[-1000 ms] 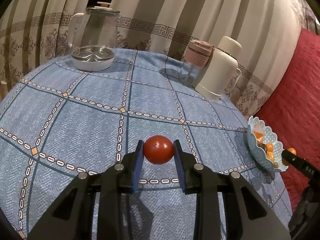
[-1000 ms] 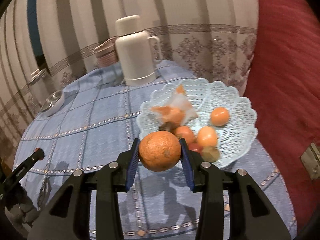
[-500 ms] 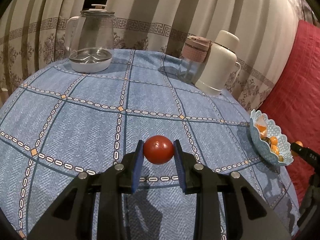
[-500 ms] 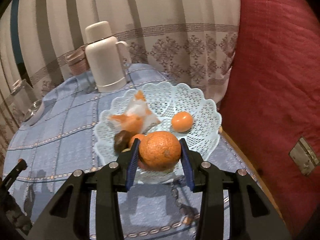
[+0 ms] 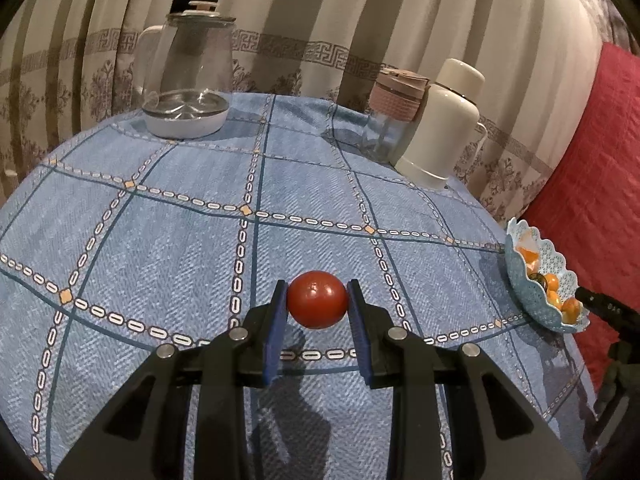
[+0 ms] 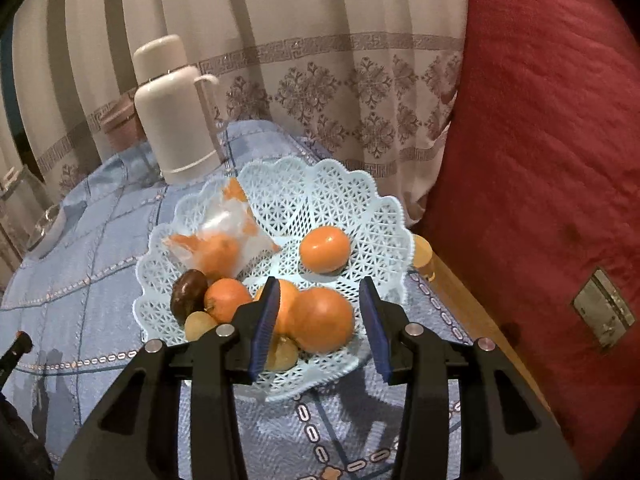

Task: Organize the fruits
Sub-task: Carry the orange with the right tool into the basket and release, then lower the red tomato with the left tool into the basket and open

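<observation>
Over the basket, lower centre of the right wrist view, right gripper is opening: jaws stand apart w/ the big orange between them, gaps showing on both sides, so pads look clear of it. Orange sits at the basket's near edge, against other fruit. To do this step well, I'd let jaws open fully, then back straight out w/o nudging the pile or tipping the light basket near the table edge. Orange is roughly round, no clear long axis; stem end not visible.

Left gripper, centre-bottom of the left wrist view, is clamped on a red tomato above the blue cloth. Tomato's slightly longer axis runs jaw to jaw, i.e. left-right in frame. Basket is at far right there.
</observation>
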`<state>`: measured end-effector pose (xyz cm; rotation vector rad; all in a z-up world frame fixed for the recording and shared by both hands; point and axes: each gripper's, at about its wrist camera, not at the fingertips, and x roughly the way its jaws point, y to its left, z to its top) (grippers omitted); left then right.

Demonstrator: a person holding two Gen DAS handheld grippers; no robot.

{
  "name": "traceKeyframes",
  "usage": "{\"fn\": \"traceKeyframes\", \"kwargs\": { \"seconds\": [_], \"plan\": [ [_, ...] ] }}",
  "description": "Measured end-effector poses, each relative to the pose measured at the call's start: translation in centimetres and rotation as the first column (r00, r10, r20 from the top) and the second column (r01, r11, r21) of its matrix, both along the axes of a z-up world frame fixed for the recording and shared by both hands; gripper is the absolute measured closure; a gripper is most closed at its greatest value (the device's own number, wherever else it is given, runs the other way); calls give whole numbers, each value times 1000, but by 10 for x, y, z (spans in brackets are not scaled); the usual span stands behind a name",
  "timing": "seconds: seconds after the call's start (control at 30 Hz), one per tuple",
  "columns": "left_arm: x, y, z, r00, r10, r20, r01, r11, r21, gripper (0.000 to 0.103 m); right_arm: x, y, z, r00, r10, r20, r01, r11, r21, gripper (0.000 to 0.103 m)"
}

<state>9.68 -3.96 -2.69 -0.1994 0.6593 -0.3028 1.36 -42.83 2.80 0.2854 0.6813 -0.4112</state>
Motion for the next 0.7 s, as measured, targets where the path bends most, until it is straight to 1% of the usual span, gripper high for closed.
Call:
{"fn": "traceKeyframes", "kwargs": {
  "seconds": [0.1,0.3,0.4,0.47,0.6,0.7],
  "plan": [
    [2,3,-2,1000,8,-13,-8,1000,-16,73,-9,-2,4,1000,-1,18,1,1000,1,61],
    [1,-2,1,1000,-1,-11,1,1000,4,73,-32,-4,12,998,0,63,0,1000,2,61],
    [1,-9,4,999,-19,-27,19,1000,-9,73,-42,-6,12,997,6,74,-6,1000,0,61],
    [-1,-18,8,999,-36,-28,36,999,-13,73,-47,-7,11,997,10,78,-10,1000,-5,61],
    [-8,-47,20,996,-90,-3,90,996,12,73,-55,-11,7,996,17,92,-18,1000,8,61],
    [-12,-79,31,988,-152,18,152,988,32,73,-60,-15,4,995,27,98,-29,999,20,61]
  ]
}}
